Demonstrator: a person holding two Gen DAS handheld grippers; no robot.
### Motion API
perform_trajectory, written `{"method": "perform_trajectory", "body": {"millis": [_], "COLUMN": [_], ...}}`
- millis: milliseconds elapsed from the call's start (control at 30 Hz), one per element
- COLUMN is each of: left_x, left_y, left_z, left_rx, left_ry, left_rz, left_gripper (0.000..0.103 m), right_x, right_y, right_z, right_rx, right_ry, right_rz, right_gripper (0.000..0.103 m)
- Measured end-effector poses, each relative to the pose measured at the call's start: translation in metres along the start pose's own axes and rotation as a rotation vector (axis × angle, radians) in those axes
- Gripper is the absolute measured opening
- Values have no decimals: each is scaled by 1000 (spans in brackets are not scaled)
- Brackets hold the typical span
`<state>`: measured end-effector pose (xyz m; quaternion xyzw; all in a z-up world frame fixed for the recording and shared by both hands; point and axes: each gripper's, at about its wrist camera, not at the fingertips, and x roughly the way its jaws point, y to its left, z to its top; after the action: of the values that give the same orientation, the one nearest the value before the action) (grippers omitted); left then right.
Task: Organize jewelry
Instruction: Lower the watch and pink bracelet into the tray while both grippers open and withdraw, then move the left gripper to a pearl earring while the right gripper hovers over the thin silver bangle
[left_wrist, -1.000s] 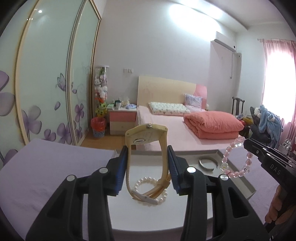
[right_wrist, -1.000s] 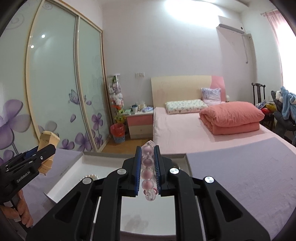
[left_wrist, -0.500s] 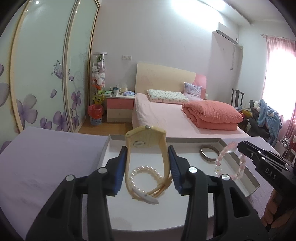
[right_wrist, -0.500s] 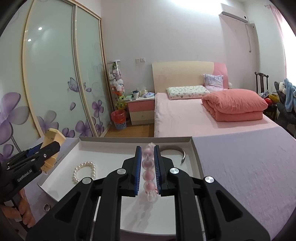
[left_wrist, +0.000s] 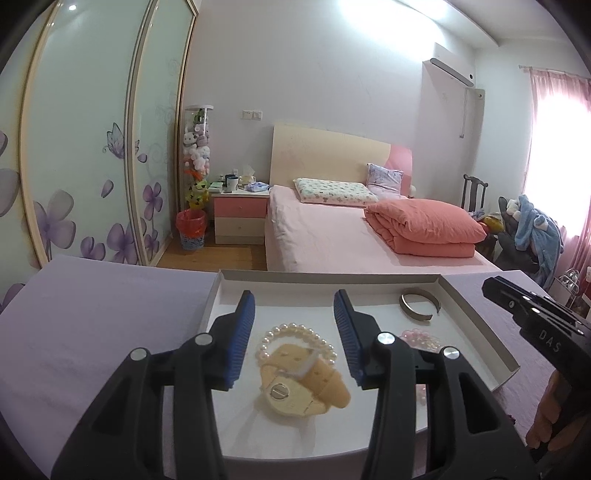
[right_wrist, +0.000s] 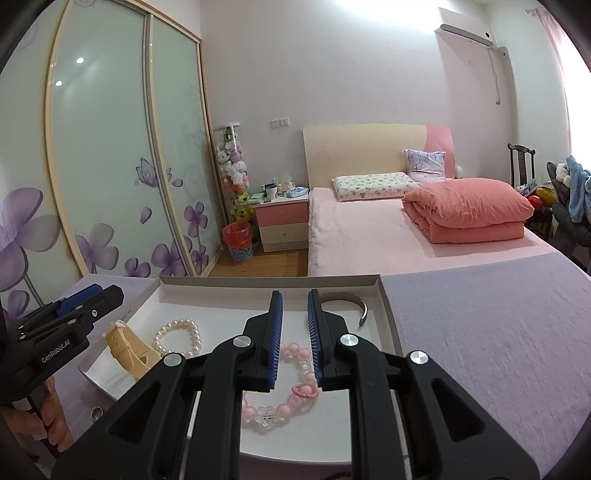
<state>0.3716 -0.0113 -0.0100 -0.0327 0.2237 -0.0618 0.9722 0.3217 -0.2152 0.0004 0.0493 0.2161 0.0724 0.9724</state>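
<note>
While both tongs (left_wrist: 293, 306) gape, watch (left_wrist: 303, 384) lies below them.

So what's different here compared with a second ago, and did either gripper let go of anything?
Both let go. The left gripper has dropped the cream watch, which now lies in the white tray partly on the pearl bracelet. The right gripper, its jaws just opening, has released the pink bead bracelet onto the tray floor. The metal bangle stayed where it was.
</note>
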Motion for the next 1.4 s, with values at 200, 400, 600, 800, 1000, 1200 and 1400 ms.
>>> {"method": "perform_trajectory", "body": {"millis": [200, 400, 600, 800, 1000, 1200, 1400], "left_x": [-5, -13, -23, -39, -72, -116, -154], "left_y": [1, 2, 8, 16, 22, 29, 41], "left_z": [-1, 0, 2, 1, -8, -31, -60], "left_rx": [2, 0, -10, -17, -14, 5, 2], "left_ry": [-1, -12, -18, -26, -34, -27, -4], "left_rz": [5, 13, 20, 27, 24, 23, 26], "left_gripper": [46, 50, 50, 50, 50, 53, 57], "right_x": [-4, -6, -15, -28, -56, -88, -113], "right_y": [0, 1, 2, 4, 6, 6, 11], "right_z": [-2, -4, -4, -8, -17, -40, -65], "right_rx": [-4, -6, -12, -14, -21, -36, -61], "right_ry": [-5, -7, -11, -13, 0, 55, 129], "right_rz": [-2, -1, 1, -1, 10, 21, 25], "right_gripper": [30, 36, 36, 36, 36, 38, 42]}}
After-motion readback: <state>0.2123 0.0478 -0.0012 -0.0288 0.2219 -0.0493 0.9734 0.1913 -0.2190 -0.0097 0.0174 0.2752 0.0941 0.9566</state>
